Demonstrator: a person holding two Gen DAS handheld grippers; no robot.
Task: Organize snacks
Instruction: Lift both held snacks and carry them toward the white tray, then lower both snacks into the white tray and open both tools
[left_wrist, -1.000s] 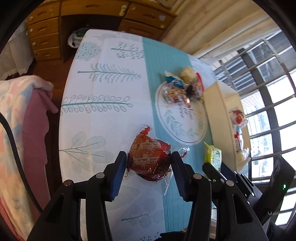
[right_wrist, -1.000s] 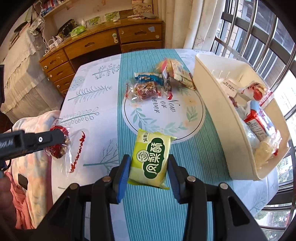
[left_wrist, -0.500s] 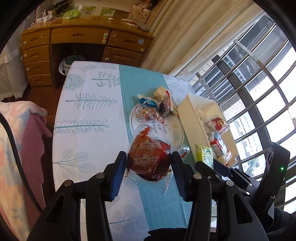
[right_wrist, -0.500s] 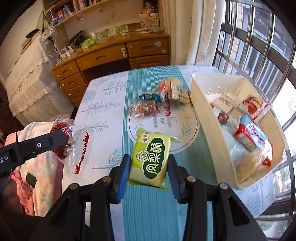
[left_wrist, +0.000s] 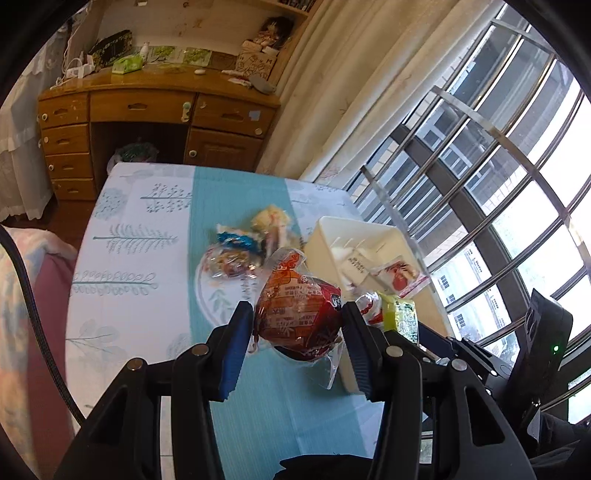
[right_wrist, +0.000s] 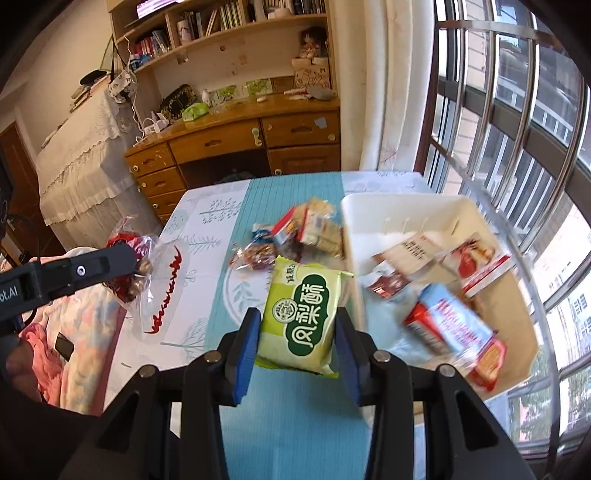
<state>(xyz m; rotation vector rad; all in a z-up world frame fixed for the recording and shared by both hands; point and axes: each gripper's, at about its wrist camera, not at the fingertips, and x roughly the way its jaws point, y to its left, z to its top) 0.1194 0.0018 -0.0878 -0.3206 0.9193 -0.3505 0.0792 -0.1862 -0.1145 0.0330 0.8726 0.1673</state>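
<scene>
Fingers of left gripper (left_wrist: 297, 325) clenched on red pack (left_wrist: 299, 319), blue pads pressing both its sides, pack lifted clear above tabletop (left_wrist: 147, 295). Clear wrapper tail with red zigzag edge (right_wrist: 166, 291) hanging loose below it in right wrist view. Same pack (right_wrist: 127, 269) seen there at far left, raised over tabletop's left edge, beside pink-and-white cloth (right_wrist: 77, 332).

Fingers of right gripper (right_wrist: 297, 332) clenched on green pack (right_wrist: 301, 319), held upright, white characters on dark green band facing camera, also raised off tabletop. Same green pack (left_wrist: 400, 319) visible just right of red pack in left wrist view, 2 grippers side by side.

Beyond, loose pile of snacks (right_wrist: 295, 236) lying on round printed mat in teal stripe of cloth: blue wrapper (left_wrist: 238, 240), clear bag of brown pieces (left_wrist: 231, 264), pale yellow pack (left_wrist: 271, 221).

White bin (right_wrist: 406, 206) at right of pile, near window bars, holding several packs: red-and-white pack (right_wrist: 476, 266), blue-and-red pack (right_wrist: 454, 328) (blurred), small dark red pack (right_wrist: 386, 286), white card with print (right_wrist: 415, 251).

Wooden desk (left_wrist: 155, 107) with drawers behind tabletop, clutter on top.
</scene>
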